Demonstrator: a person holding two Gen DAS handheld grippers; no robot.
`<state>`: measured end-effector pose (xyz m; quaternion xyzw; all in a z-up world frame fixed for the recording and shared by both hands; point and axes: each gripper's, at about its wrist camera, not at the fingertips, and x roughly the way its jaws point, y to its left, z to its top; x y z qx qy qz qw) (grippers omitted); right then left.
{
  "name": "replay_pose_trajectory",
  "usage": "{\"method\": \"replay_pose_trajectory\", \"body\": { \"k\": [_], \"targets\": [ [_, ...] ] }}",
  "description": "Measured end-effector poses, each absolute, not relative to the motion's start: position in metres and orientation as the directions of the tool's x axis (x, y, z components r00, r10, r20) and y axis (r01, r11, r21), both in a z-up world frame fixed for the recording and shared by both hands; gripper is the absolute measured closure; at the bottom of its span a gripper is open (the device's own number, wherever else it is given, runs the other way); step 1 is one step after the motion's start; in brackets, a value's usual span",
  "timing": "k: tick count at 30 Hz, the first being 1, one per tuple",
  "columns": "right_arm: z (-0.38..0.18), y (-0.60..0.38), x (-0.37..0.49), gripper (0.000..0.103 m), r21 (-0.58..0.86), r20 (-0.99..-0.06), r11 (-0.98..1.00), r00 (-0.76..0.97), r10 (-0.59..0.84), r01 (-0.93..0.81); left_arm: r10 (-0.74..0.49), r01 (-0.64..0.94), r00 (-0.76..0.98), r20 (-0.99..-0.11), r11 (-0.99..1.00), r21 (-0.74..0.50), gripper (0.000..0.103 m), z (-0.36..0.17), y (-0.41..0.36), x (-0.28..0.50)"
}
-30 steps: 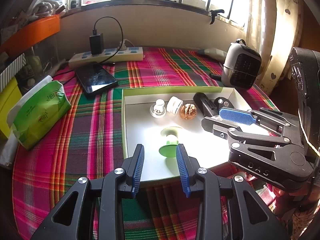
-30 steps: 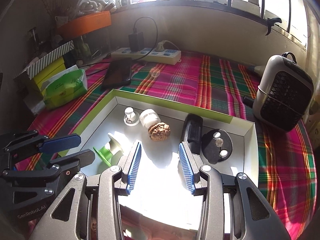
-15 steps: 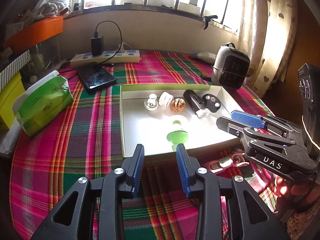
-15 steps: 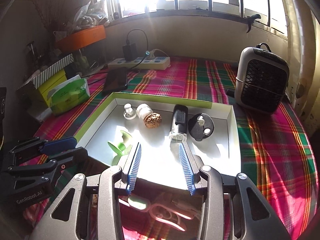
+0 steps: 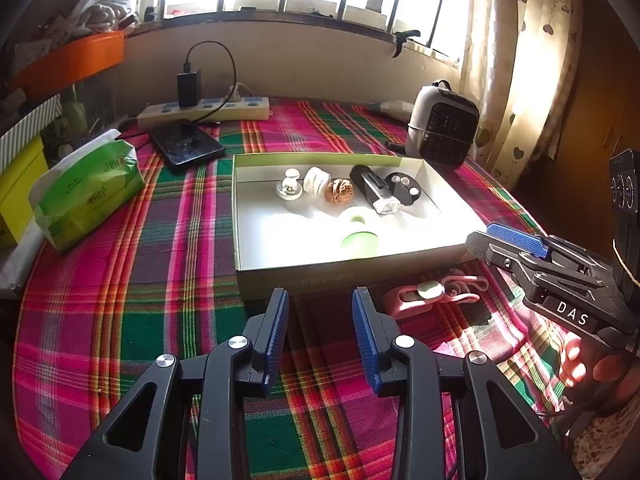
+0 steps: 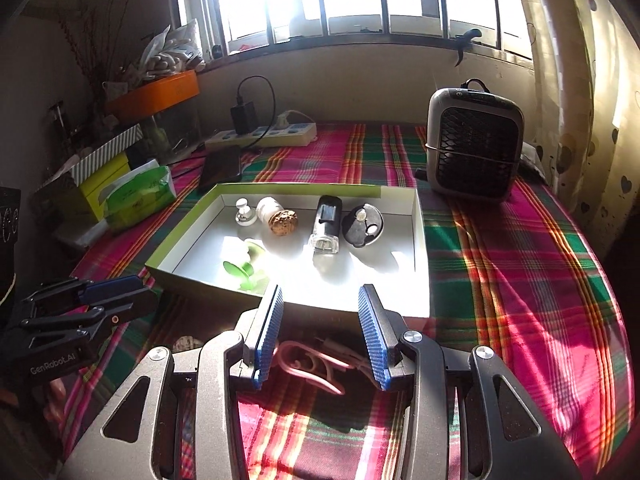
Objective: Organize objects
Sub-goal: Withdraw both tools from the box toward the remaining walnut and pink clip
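**Both grippers spread, nothing held**

Plaid-covered tabletop (image 5: 168, 248) under a barred window, sunlit. Near the middle, a shallow white box (image 5: 448, 222) holding a walnut (image 5: 339, 191), a small white bottle (image 5: 317, 181), a white knob (image 5: 289, 188), a black cylinder (image 5: 374, 189), a black disc (image 5: 405, 191) and a green spool (image 5: 358, 236). Just in front of the box, outside it, a pink cord (image 6: 308, 362), possibly earphones, half in shadow. Left hand-held gripper (image 5: 320, 330) spread wide, empty. Right hand-held gripper (image 6: 320, 334) likewise spread, poised over the pink cord, not touching.
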<state>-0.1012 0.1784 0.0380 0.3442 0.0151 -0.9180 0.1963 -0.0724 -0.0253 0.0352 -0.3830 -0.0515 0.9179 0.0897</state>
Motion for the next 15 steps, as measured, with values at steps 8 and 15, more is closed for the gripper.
{"method": "replay_pose_trajectory", "body": {
  "k": [8,15],
  "targets": [
    [0.027,0.188,-0.089,0.062,0.104,-0.656,-0.926,-0.675,-0.337,0.362,0.248,-0.161,-0.667,-0.703,-0.969,-0.188,0.072,0.029,-0.019,-0.066],
    [0.017,0.199,-0.083,0.062,0.128,-0.671,-0.931,-0.661,-0.336,0.343,0.295,-0.206,-0.64,-0.709,-0.955,-0.212,0.066,0.022,-0.009,-0.064]
  ]
}}
